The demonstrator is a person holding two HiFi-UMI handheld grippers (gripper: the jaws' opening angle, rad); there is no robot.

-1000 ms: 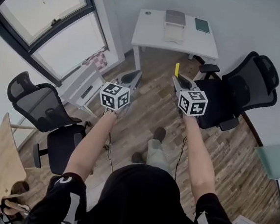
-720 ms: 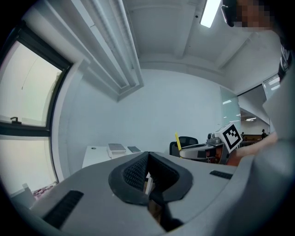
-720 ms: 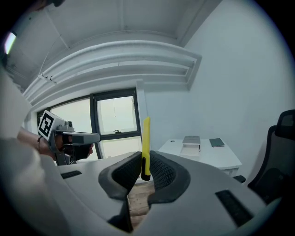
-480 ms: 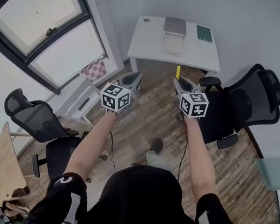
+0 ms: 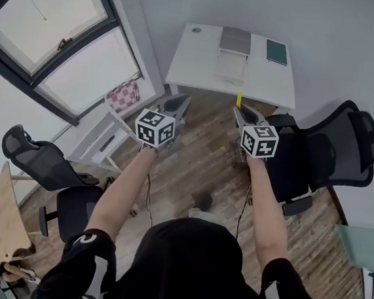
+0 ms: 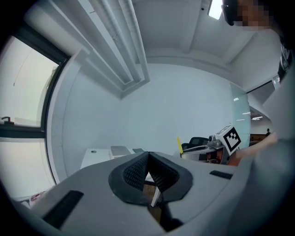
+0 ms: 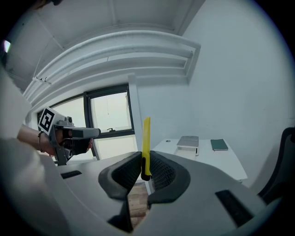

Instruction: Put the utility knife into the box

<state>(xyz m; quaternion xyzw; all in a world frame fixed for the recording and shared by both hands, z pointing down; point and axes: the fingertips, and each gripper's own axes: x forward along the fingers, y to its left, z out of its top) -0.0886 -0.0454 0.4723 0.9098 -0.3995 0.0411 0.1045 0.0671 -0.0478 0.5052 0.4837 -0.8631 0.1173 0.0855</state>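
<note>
Utility knife [image 7: 146, 138] stood pinched upright in my right tongs [image 7: 145, 161], not yet delivered; the box [image 5: 229, 64] waited on the table [image 5: 195, 64] at twelve o'clock. My left tongs [image 6: 147, 161] were closed, empty.

A white table [image 5: 195, 64] stands at twelve o'clock, with a green notebook [image 5: 276, 52] near its right end. A black office chair [image 5: 345, 151] sits at three o'clock, a second chair [image 5: 38, 157] at eight, and a window [image 5: 47, 27] at ten, over wood flooring [image 5: 199, 156].
</note>
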